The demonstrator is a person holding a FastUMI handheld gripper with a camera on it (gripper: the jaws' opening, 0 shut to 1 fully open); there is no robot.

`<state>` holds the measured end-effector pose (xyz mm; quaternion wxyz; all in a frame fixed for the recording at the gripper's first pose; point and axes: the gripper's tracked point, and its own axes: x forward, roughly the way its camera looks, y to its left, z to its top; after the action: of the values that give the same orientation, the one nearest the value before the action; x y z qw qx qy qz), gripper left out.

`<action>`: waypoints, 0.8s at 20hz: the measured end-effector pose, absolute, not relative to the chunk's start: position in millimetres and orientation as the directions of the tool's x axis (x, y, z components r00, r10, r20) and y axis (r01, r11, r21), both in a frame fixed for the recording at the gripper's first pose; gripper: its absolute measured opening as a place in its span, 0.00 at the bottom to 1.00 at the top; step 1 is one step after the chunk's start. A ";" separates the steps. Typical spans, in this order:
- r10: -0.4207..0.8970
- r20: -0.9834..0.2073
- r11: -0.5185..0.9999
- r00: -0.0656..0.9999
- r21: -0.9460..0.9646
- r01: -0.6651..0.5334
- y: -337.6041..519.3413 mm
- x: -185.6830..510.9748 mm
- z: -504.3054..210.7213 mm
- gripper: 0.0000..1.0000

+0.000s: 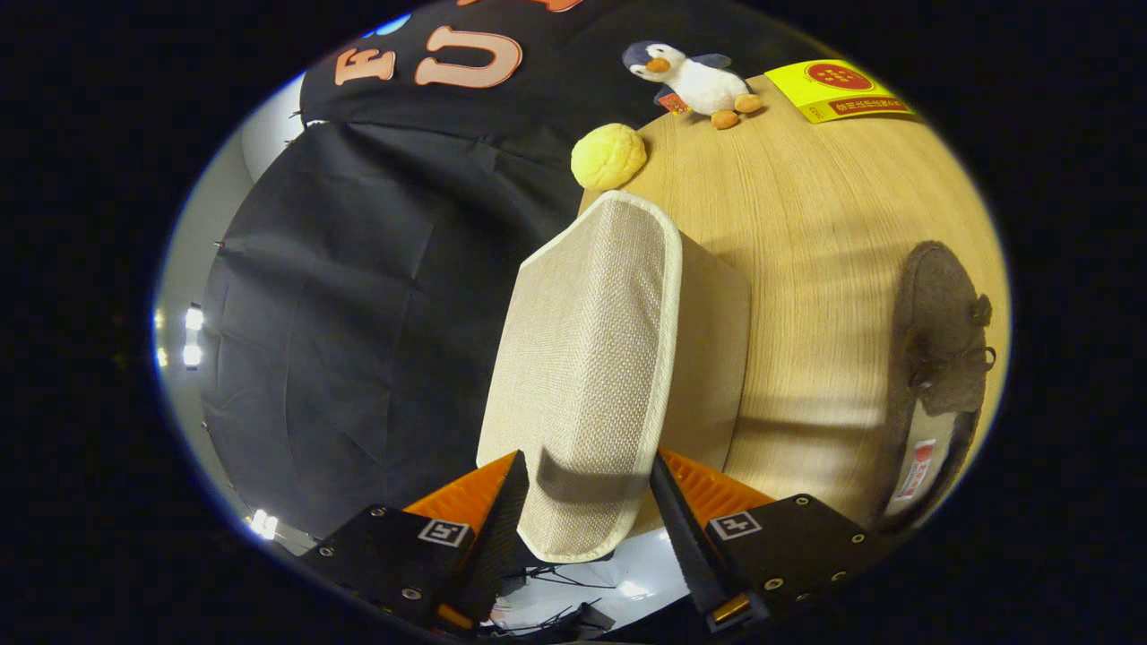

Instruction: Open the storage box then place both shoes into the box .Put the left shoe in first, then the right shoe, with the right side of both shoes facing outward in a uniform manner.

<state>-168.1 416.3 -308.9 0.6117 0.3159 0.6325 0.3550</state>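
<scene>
We find the gripper (587, 502) clenched on the woven fabric lid (582, 358) of the storage box (712, 358), one finger on each face, the lid raised on edge. The box stands on the wooden table (806, 224). One brown shoe (941, 349) lies beside it; a plush penguin (694, 81) and yellow bun (608, 155) sit beyond.

a staged recording booth, not a lived-in room: black cloth wall (358, 296) pinned up behind a wood-grain counter (806, 233), bright studio lamps (191, 336) off to one side, props like a plush penguin (694, 81) set out.
</scene>
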 end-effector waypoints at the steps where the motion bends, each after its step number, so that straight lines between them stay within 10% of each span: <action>1: 0.839 -0.542 0.540 -0.046 0.840 -0.045 415.4 -162.0 -302.5 0.80; 16: 0.939 -0.343 0.330 0.002 0.902 -0.279 515.4 -143.4 -135.8 0.34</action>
<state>-143.4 515.4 -135.8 0.6315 0.3200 0.5161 0.4822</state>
